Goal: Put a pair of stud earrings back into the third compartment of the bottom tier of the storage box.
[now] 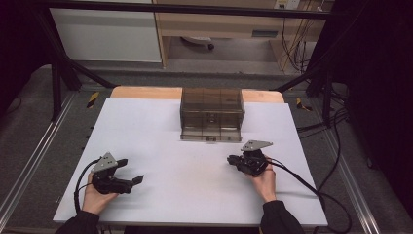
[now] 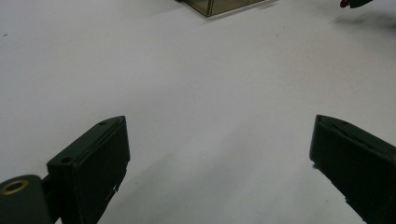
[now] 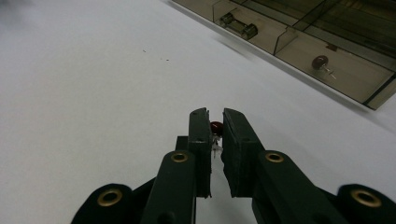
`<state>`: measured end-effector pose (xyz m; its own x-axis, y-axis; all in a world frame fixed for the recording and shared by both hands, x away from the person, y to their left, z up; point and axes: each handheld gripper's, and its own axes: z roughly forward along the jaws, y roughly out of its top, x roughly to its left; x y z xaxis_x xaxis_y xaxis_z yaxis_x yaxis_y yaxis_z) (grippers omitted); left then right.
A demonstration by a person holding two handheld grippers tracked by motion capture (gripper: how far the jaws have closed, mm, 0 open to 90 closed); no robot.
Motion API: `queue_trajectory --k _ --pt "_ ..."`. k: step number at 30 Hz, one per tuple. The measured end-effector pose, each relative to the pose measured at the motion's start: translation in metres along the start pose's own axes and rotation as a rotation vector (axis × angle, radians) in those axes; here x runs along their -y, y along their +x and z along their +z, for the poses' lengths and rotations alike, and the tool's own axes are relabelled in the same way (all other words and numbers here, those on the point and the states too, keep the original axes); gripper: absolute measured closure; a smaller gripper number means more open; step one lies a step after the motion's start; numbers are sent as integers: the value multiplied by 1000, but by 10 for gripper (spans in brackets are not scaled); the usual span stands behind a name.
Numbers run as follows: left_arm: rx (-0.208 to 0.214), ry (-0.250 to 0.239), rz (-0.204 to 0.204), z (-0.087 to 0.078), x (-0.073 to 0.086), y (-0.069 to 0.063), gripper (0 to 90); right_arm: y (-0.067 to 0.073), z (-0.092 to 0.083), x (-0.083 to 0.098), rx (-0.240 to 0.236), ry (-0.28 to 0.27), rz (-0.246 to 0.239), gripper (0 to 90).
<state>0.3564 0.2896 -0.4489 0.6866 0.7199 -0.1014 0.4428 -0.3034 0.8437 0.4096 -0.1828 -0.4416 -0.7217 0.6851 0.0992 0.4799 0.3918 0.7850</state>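
In R gripper (image 3: pixel 215 128), red pin (image 3: pixel 215 127), tip down

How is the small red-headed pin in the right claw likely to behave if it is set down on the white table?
The red-headed pin looks tiny between the right claw pads, so probably very light. Its round head suggests it may roll on the smooth white table. Only the head seems pinched, so it could slip or twist.

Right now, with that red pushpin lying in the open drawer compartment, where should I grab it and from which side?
Take the red pushpin by its round head, coming straight down from above. It lies on its side in the drawer, whose low walls block a level approach, and its thin pin looks too slim to pinch. The left tool stands open and free; the right tool is already shut on another red pin.
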Motion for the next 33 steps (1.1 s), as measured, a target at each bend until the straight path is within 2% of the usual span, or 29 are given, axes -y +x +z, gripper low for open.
queue_trajectory --k 21,33 --pt "-3 4 -1 0 0 1 46 -7 -13 -11 10 -30 12 826" --pt "-2 3 -1 0 0 1 46 -10 -17 -30 31 -39 3 826"
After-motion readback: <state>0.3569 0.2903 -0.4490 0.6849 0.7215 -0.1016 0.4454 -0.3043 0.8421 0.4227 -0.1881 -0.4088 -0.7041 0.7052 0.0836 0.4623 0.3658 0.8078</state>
